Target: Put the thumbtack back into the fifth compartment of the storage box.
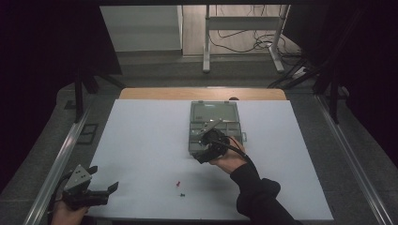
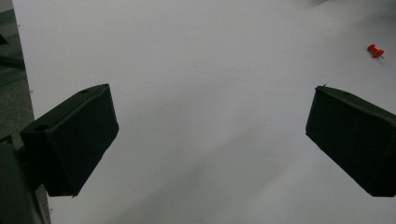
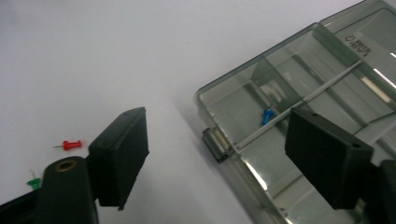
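White table [image 1: 150, 154], right tool [image 3: 217, 154] gaping over clear box [image 3: 299, 107], left tool [image 2: 210, 140] open.

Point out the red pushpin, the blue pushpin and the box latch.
red pushpin [image 3: 71, 145]: right gripper view, on its red head.
blue pushpin [image 3: 267, 116]: right gripper view, on its body inside a compartment.
box latch [image 3: 215, 143]: right gripper view, on the clasp's face.

Left gripper [image 2: 210, 135] jaws wide apart over white table [image 2: 201, 70], red pushpin [image 2: 374, 51] far right

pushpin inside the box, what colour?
Blue. The pushpin lies in a compartment of the clear box; right gripper view shows it best.
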The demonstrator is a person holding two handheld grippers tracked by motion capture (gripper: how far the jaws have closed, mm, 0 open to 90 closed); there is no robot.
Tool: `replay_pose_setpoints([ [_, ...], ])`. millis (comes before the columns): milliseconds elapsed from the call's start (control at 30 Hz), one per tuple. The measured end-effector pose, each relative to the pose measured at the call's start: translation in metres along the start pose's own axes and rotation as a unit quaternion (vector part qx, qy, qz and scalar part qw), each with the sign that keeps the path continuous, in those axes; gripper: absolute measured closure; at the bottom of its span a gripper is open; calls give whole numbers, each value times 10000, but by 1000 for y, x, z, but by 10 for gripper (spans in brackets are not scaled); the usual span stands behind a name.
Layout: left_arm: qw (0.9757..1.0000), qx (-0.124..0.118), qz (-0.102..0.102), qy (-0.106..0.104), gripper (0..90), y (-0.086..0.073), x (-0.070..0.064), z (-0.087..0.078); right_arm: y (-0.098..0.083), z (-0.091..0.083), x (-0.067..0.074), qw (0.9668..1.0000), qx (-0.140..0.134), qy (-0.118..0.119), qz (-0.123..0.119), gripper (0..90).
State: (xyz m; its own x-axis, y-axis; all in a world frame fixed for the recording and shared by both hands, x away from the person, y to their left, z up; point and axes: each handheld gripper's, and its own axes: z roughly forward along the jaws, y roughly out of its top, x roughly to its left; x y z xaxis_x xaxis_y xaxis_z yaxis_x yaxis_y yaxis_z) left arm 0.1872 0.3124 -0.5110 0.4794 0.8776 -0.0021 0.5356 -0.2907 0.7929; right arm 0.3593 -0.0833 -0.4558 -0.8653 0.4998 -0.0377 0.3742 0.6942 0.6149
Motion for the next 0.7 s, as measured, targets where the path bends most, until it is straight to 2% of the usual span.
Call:
replay_pose_setpoints([
  [100,10000,-3,-7,0,27,0,0,0,-5,-1,4,10000,-61,53,3,130],
  [333,10000,7,6,5,27,0,0,0,-13,-2,16,9998,-102,-30,-187,2],
  [633,10000,5,1,4,26,0,0,0,-22,-4,30,9996,-131,68,-221,0],
  [700,10000,5,1,4,27,0,0,0,-23,-5,35,9998,-57,75,-195,0],
])
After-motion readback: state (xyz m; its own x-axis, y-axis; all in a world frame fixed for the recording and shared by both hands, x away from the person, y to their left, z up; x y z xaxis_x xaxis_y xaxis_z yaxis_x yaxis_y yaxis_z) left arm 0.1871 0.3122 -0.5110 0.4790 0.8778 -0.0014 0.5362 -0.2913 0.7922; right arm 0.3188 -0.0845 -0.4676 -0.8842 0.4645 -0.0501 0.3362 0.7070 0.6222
